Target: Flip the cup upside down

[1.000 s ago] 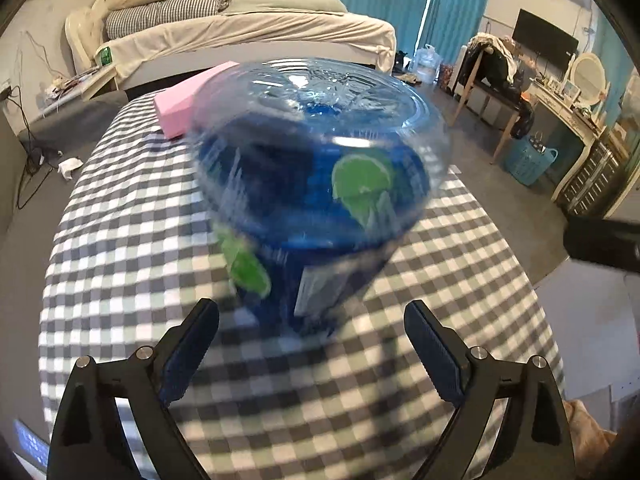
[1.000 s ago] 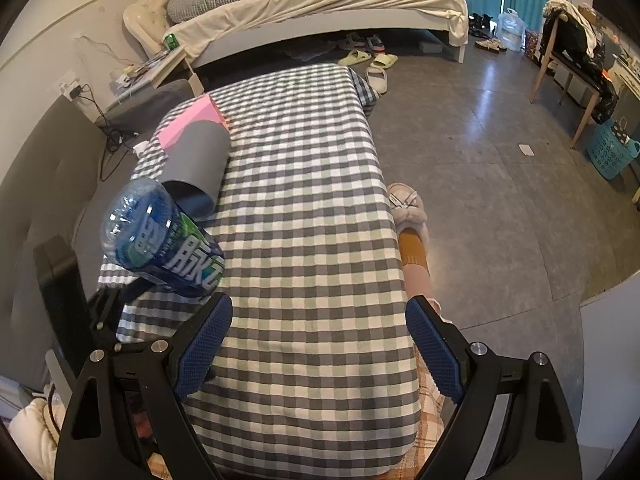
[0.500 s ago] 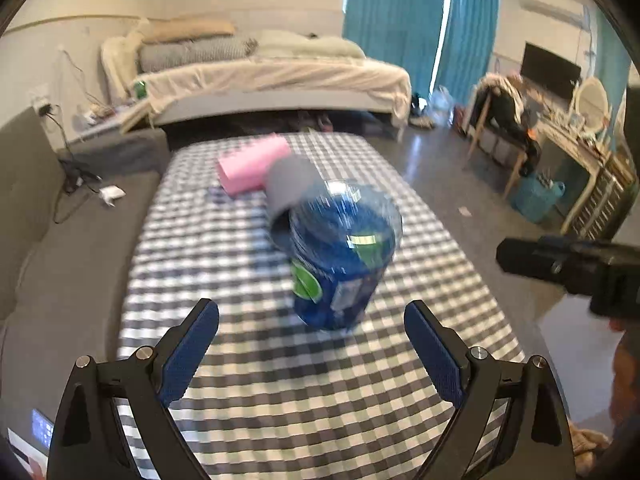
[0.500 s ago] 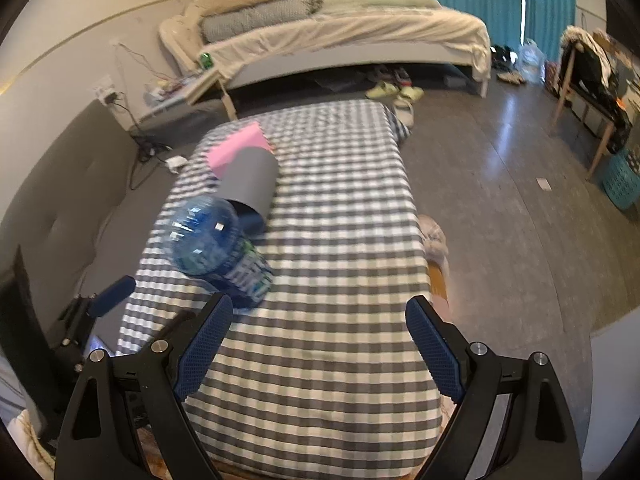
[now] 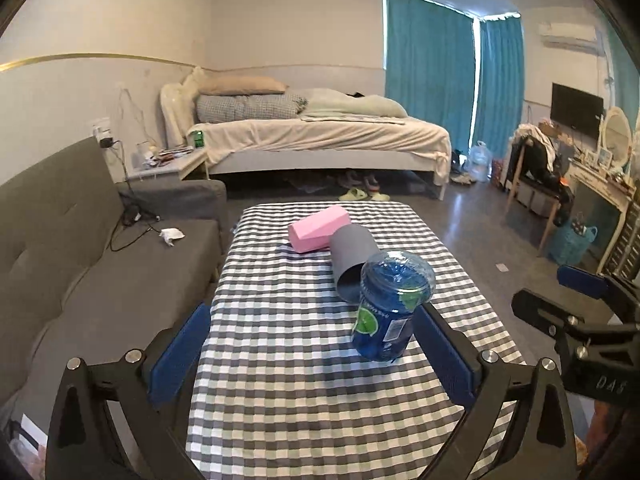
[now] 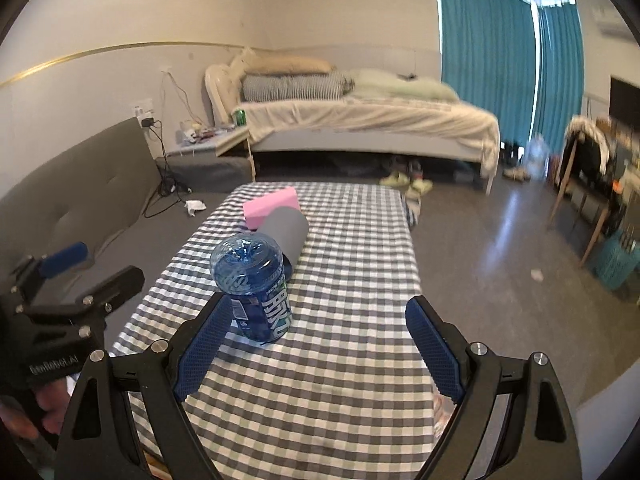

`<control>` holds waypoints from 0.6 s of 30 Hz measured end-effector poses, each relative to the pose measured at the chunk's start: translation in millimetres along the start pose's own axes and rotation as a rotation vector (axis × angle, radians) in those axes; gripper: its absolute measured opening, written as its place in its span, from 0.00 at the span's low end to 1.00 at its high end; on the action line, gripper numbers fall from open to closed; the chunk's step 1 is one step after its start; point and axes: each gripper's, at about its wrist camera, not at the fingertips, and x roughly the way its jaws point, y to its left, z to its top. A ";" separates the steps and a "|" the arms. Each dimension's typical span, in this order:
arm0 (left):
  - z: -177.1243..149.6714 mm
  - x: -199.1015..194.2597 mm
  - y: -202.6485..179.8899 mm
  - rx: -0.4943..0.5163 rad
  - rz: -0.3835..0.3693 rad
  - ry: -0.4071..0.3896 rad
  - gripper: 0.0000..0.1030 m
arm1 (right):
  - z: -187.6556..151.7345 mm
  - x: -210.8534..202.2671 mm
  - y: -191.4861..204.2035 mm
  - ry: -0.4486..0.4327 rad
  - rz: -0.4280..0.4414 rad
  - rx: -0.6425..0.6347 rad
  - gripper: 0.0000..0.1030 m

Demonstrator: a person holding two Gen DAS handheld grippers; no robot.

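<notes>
Ribbed clear-blue plastic cup (image 5: 390, 304), seemingly inverted

The place is a lived-in bedroom of a home, shown by a made bed (image 5: 320, 136) with stacked pillows (image 5: 244, 86), a grey sofa (image 5: 72, 248), teal curtains (image 5: 428, 68), slippers (image 5: 364, 195) on the floor, a wall television (image 5: 577, 109), and a gingham-covered counter (image 5: 304, 384).

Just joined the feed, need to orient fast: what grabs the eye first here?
The blue cup stands upside down near the middle of the checked table, free of both open grippers. Just behind it a grey cup lies on its side, against a pink block. Left gripper and right gripper hang back at the near edge.
</notes>
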 end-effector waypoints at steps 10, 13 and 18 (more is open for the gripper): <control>-19.3 -3.4 1.2 0.009 0.019 0.030 1.00 | -12.4 6.8 5.4 0.002 0.017 -0.018 1.00; -20.9 -2.7 2.9 -0.010 0.022 0.040 1.00 | -13.9 6.9 2.6 0.005 0.013 -0.008 1.00; -22.0 -4.7 2.1 0.000 0.025 0.037 1.00 | -15.9 5.4 2.2 0.004 0.012 -0.004 1.00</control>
